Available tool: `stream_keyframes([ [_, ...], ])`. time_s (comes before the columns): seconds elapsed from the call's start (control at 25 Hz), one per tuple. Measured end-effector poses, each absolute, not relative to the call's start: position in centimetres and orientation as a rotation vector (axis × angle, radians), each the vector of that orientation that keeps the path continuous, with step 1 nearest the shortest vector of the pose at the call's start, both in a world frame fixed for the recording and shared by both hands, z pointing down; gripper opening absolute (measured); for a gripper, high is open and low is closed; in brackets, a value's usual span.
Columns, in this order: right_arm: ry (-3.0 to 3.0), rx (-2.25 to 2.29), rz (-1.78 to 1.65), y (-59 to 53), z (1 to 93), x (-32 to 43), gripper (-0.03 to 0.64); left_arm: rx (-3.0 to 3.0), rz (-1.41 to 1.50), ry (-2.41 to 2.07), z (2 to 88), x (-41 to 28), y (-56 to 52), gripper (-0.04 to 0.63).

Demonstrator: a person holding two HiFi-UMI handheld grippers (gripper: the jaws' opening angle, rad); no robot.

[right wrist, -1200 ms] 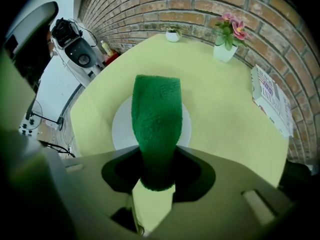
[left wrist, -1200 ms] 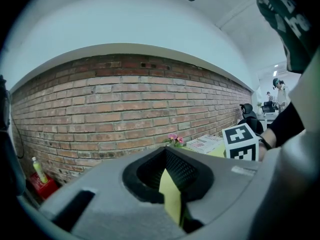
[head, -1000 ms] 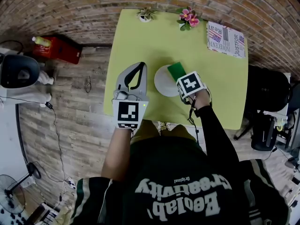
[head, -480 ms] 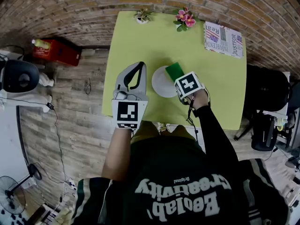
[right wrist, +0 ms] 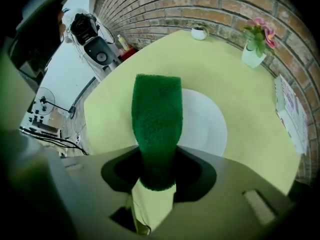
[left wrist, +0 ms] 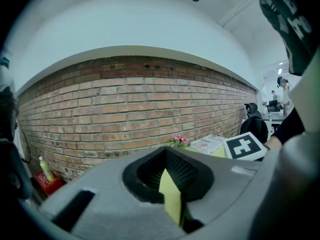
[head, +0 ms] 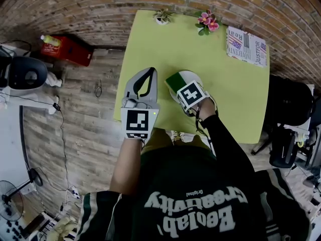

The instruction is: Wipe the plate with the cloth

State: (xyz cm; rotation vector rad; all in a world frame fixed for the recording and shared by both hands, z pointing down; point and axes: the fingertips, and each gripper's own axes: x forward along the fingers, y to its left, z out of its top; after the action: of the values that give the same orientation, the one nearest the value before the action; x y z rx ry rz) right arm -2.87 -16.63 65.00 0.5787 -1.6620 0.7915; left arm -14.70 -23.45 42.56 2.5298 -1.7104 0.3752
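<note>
Fingers of the left gripper [head: 148, 72] sit closed on nothing, clear of the work, while the right gripper [right wrist: 157, 156], fingers just eased wider, pinches the cloth [right wrist: 156, 109] end-on so it drapes across the plate [right wrist: 205, 119] on the worktop [head: 225, 79].

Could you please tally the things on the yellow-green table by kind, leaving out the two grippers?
Plate: 1
Cloth: 1
Potted plants: 2
Magazine: 1
Total: 5
</note>
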Motion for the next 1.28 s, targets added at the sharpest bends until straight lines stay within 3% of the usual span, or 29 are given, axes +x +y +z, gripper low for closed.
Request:
stream_keyframes([
  [0.4,-1.637,0.592,0.787,-16.2,65.1,-2.5,0.181,2.544,0.371,-1.713,42.0,-15.0,-23.0,0.008],
  [1.28,-1.533,0.784,0.856,-15.8,65.1,7.2,0.181,2.624,0.332,-1.637,40.6,-10.1,-22.8,0.008],
])
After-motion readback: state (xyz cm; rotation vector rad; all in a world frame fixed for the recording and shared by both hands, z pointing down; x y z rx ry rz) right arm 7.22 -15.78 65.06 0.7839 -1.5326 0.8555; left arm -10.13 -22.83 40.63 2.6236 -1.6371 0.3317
